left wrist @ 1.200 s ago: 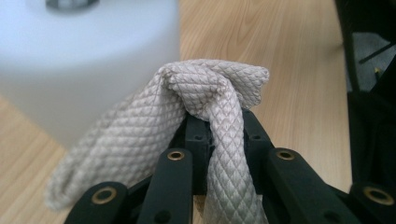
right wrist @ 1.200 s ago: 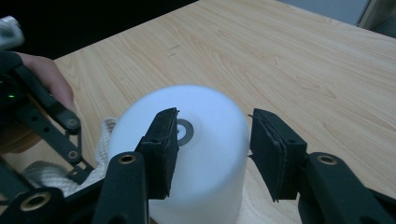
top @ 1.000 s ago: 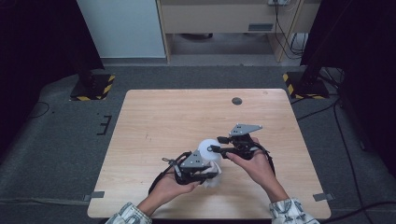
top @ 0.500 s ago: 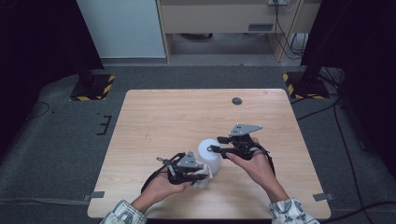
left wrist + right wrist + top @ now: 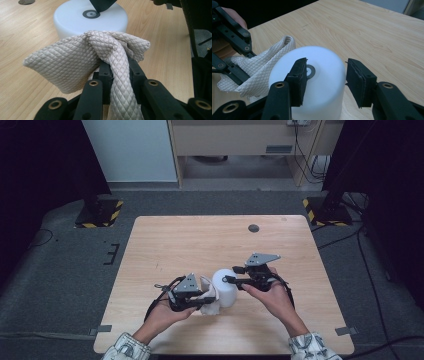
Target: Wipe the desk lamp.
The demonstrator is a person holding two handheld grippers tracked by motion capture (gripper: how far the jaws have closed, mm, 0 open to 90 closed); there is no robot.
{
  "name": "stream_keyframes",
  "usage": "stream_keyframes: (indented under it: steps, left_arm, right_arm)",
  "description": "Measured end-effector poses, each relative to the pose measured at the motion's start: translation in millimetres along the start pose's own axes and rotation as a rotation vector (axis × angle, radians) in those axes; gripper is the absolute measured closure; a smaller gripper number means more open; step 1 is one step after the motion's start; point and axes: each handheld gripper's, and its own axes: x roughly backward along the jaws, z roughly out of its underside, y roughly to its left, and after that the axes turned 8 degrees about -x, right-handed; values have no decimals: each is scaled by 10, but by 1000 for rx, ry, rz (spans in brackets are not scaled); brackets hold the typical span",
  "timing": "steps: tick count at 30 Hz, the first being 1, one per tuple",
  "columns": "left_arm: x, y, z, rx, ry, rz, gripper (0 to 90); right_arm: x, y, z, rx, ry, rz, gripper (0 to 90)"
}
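Worked on the bare wooden table (image 5: 175, 245), near its front edge. Left the white cylinder (image 5: 226, 287) standing upright where it stood a second ago, just right of the table's middle.

Carried the quilted cloth (image 5: 209, 296) from the cylinder's near side round to its left flank, so now bunched just beside the wall, probably touching. Judged as a wiping pass over the side wall: near face likely done, far and right faces yet to do.

Kept the left gripper (image 5: 199, 300) clamped tight on the cloth, with a fold squeezed between the jaws and a tail trailing back over them in the left gripper view.

Held the right gripper (image 5: 325, 72) unmoved over the cylinder's top, jaws apart and gripping nothing, with one tip seemingly resting at the dark ring mark (image 5: 310, 70) to steady it.

Found little else about: a small dark disc (image 5: 253, 228) well apart towards the far edge, and hazard-striped stand feet (image 5: 100, 212) on the floor beyond. Reckoned the right gripper itself the one obstacle, blocking the cloth's way round the right side.
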Motion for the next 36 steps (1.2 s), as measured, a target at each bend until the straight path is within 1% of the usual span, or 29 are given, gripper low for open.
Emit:
stream_keyframes:
  steps: [3,6,11,15,17,18,21,22,23,24,26,27,28,30,34,36]
  left_arm:
    - [-34,11,29,-3,34,-2,764]
    - [-53,36,64,8,53,-4,763]
    - [-103,60,109,4,89,-9,762]
    - [-132,70,136,9,109,-9,761]
    - [-144,78,150,2,125,-10,759]
    - [-151,84,157,5,126,-10,759]
    - [-154,97,172,8,135,-20,758]
    - [-150,100,172,8,135,-20,758]
    - [-142,99,168,15,128,-16,759]
    - [-137,89,158,19,116,-12,760]
    - [-125,54,127,11,102,0,761]
    - [-129,11,98,11,86,14,761]
    - [-132,-6,84,4,86,18,761]
    - [-147,-44,55,3,74,24,761]
    - [-190,-141,-26,-21,58,26,762]
    - [-198,-206,-80,-21,27,24,762]
  right_arm:
    - [-3,2,-1,-2,0,-2,514]
    - [-3,9,0,2,-2,-1,509]
    - [11,-6,-5,-2,-3,-6,477]
    - [80,-46,-17,-14,-22,8,517]
    - [99,-70,-10,-23,-11,12,548]
    - [99,-79,-4,-22,-2,15,556]
    - [92,-82,-2,-33,1,5,575]
    - [87,-67,-4,-38,10,-12,580]
    - [82,-60,-5,-37,13,-18,578]
    - [76,-47,-5,-35,13,-16,577]
    - [74,-47,-8,-36,13,-14,578]
    - [76,-55,-5,-36,13,-16,578]
    - [75,-63,-2,-44,11,-21,578]
    - [73,-64,-2,-46,11,-22,577]
    - [63,-53,0,-41,6,-16,570]
    - [57,-47,0,-41,5,-16,569]
